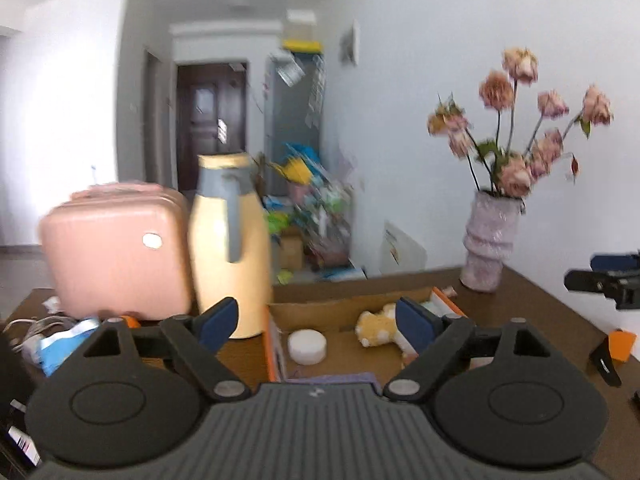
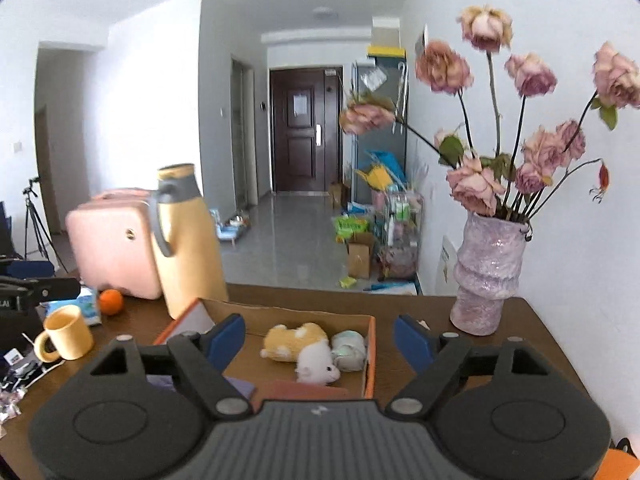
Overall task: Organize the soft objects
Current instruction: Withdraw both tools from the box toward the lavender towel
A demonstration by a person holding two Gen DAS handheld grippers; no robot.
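While both sets of jaws stand spread wide with nothing between them, the left gripper (image 1: 316,320) and right gripper (image 2: 320,338) hang above the open cardboard box (image 2: 370,344) on the counter (image 2: 536,336), probably raised so the cameras can take in its contents. Inside the box lie the soft things: a yellow-and-white plush toy (image 2: 302,350), a pale rolled bundle (image 2: 350,350) touching it, and a white round pad (image 1: 307,346) well apart near the other wall. A purple cloth (image 2: 240,386) shows at the near edge. Beyond the box stand a yellow flask (image 2: 188,248), a pink case (image 2: 112,248) and a vase of flowers (image 2: 486,272), likely kept clear of the sorting.
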